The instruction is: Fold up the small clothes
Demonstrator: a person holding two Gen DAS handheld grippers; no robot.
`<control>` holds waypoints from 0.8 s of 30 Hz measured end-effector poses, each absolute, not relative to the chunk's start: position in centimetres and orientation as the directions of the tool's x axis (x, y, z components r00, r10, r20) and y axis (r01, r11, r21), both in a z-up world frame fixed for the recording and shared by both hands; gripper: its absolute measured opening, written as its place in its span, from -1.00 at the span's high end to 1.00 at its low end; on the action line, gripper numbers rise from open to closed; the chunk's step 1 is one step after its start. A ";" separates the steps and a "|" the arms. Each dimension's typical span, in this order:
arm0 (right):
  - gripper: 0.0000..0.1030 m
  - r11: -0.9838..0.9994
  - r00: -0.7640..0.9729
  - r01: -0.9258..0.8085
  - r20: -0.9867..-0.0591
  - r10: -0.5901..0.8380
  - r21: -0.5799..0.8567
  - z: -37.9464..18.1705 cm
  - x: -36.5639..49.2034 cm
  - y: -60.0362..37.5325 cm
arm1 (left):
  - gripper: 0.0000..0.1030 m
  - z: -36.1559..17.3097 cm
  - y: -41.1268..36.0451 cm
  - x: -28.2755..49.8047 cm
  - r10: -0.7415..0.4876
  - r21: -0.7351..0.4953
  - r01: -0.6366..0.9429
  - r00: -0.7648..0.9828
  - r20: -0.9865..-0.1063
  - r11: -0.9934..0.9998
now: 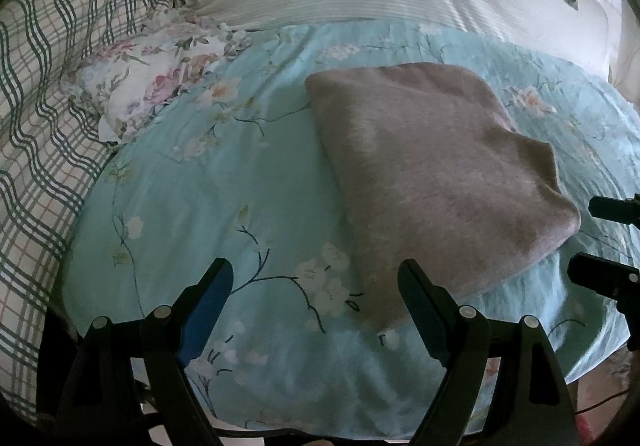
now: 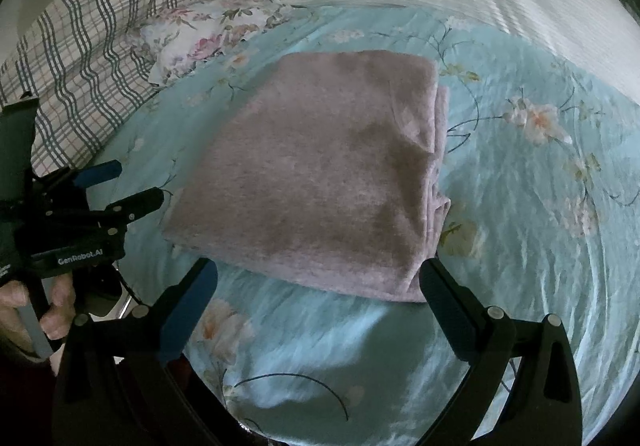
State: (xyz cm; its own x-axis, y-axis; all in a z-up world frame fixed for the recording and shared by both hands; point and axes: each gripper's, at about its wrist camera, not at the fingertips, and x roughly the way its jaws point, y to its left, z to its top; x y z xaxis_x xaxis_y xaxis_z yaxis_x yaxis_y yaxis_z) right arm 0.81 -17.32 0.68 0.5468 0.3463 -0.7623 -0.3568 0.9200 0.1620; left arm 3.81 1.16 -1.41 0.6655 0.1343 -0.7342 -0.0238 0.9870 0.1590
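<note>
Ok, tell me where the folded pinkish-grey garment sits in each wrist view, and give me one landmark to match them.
Left wrist view: the folded garment lies right of centre on the teal floral sheet.
Right wrist view: the folded garment lies at centre, just beyond the open fingers.
Shared landmark: the white floral cloth bunched beside the plaid bedding.

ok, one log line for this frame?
pink garment: folded, on floral sheet | left gripper: open, empty | right gripper: open, empty
</note>
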 end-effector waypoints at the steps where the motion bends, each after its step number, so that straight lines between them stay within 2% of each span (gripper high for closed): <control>1: -0.96 0.919 0.545 -0.357 -0.763 0.348 0.165 0.7 0.8 -17.3 | -0.65 -1.4 1.1 3.8 0.131 0.157 -0.021 0.665 -0.735 0.987; 24: -0.97 0.914 0.552 -0.365 -0.749 0.367 0.178 1.3 0.0 -17.7 | -0.65 -1.4 -0.2 2.3 0.119 0.163 0.004 0.662 -0.740 0.987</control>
